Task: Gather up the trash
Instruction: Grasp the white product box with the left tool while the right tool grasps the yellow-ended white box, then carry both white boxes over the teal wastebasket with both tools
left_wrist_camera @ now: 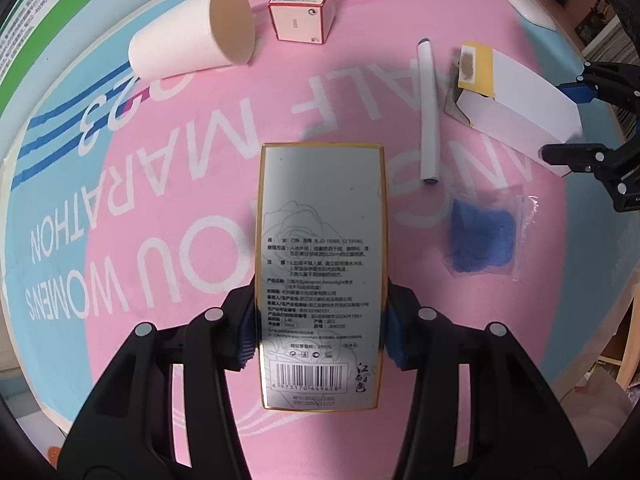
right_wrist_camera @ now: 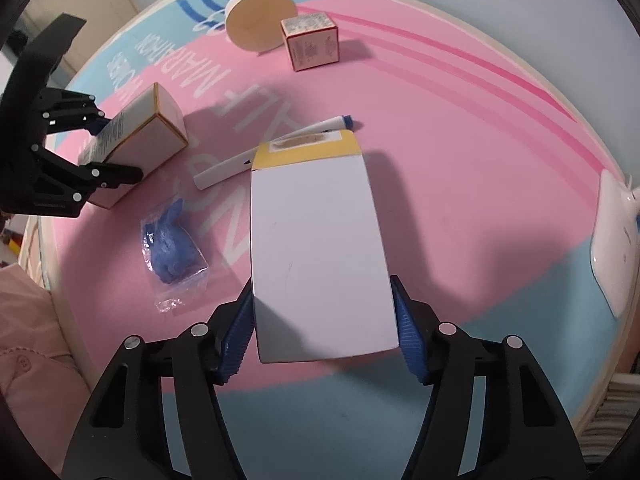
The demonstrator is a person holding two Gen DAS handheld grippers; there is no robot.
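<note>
A tall silver box (left_wrist_camera: 320,220) with gold edges and a barcode lies flat on the pink mat. My left gripper (left_wrist_camera: 320,320) points down over it, with both blue pads pressed on its long sides. To its right lies a white box (right_wrist_camera: 316,232) with a yellow flap. My right gripper (right_wrist_camera: 322,308) straddles the near end of this box, and its pad tips touch both sides. Loose trash on the mat: a paper cup (left_wrist_camera: 188,52) on its side, a small pink carton (left_wrist_camera: 300,12), a white marker (left_wrist_camera: 428,108) and a clear bag of blue gloves (left_wrist_camera: 480,236).
The mat (right_wrist_camera: 460,208) is a pink and light-blue printed banner covering a table. A white object (right_wrist_camera: 616,240) sits at the table's edge on the right of the right wrist view. Pink cloth (right_wrist_camera: 28,320) shows beyond the table's left edge there.
</note>
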